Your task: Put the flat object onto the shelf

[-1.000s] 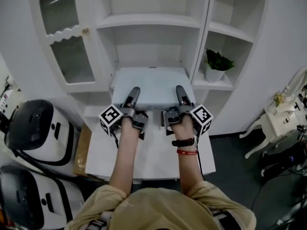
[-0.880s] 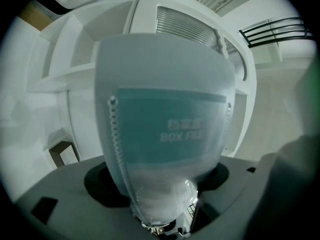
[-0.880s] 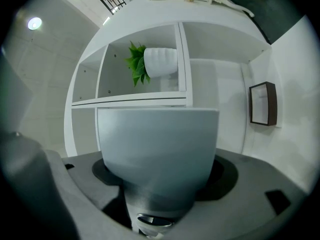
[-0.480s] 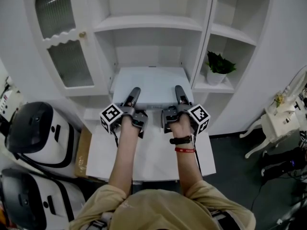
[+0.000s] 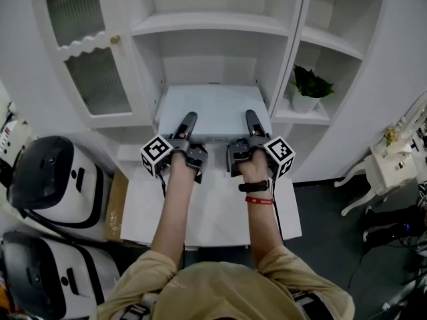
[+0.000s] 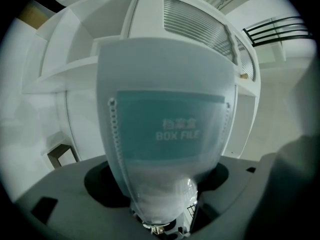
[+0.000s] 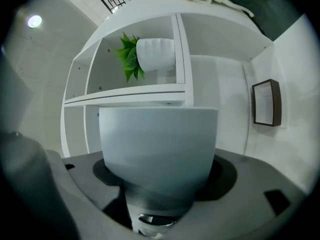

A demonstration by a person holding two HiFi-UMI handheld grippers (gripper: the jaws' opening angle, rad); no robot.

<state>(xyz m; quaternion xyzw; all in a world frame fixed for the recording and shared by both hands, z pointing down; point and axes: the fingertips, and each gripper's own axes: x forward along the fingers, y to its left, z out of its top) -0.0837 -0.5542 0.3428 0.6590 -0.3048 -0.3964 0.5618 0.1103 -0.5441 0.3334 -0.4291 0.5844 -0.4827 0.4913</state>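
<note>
Since a second ago the box file (image 5: pixel 212 107) has edged deeper into the shelf (image 5: pixel 207 24). The left gripper (image 5: pixel 189 120) and right gripper (image 5: pixel 251 119) each pinch its near edge (whether it rests on a board yet, I cannot tell). Set-down seems close.

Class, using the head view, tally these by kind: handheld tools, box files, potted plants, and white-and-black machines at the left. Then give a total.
tools: 2, the left tool and the right tool
box file: 1
potted plant: 1
white-and-black machines: 2
total: 6
</note>
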